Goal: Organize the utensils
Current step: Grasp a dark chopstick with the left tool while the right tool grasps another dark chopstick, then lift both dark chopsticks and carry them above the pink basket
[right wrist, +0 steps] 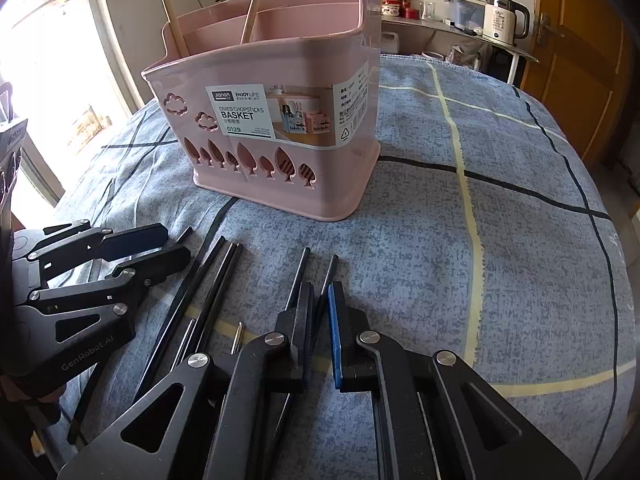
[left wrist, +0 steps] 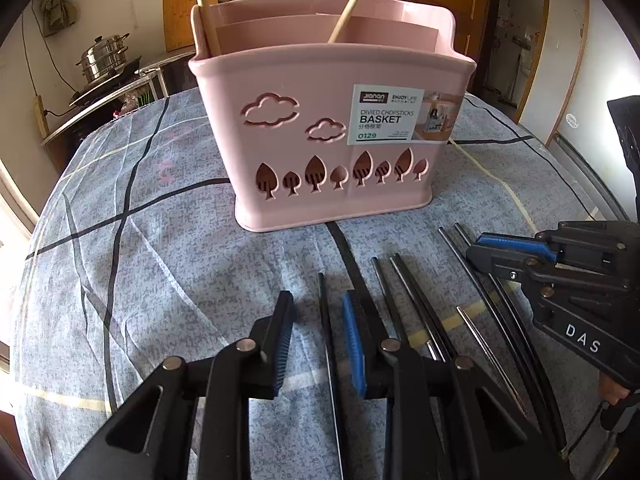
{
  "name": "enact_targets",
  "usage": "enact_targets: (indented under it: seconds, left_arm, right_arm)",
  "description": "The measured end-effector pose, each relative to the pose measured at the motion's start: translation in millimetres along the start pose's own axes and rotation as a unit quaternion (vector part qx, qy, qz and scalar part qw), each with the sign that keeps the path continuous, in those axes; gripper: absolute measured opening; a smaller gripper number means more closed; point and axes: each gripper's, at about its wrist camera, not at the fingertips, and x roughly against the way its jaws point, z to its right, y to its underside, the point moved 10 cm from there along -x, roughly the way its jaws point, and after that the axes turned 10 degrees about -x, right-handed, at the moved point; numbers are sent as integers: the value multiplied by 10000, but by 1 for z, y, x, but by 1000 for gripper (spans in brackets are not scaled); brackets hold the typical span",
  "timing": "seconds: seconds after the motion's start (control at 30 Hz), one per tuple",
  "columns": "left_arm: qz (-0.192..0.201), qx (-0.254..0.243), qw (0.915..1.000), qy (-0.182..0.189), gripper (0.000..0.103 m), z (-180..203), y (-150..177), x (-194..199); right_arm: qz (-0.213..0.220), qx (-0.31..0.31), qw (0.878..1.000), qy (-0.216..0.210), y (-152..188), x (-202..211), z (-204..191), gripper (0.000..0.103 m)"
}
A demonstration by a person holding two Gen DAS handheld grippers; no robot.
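Note:
A pink divided chopsticks basket (left wrist: 332,140) (right wrist: 276,132) stands on the blue checked cloth, with two wooden chopsticks (left wrist: 352,4) (right wrist: 254,8) leaning in it. Several black chopsticks (left wrist: 416,300) (right wrist: 208,292) lie loose on the cloth in front of it. My left gripper (left wrist: 318,308) is open, low over the cloth, with one black chopstick (left wrist: 326,320) lying between its fingers. My right gripper (right wrist: 320,292) is open around another black chopstick (right wrist: 326,284), its fingers close on either side. Each gripper shows in the other's view (left wrist: 492,252) (right wrist: 160,244).
The cloth-covered table (left wrist: 120,280) (right wrist: 500,240) curves away on all sides. A steel pot (left wrist: 105,58) sits on a stove at the far left. A kettle (right wrist: 503,20) and jars stand on a shelf behind. A wooden door (right wrist: 576,80) is at the right.

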Motion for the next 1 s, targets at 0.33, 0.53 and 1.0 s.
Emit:
enact_targets:
  seconds: [0.33,0.53,1.0]
  left_arm:
    - [4,216,9990,399,5,9,-1,14]
    - [387,219,9981,428,5,7,-16,50]
    - [1453,138,9888,307,5,-14,-58,151]
  right_arm:
    - [254,-159,9991,-289,-10,31,-2,6]
    - [669,-153,9968,-404,-23,70,-3,6]
    - [1604,-63,9854,-567,-54,150,-13,5]
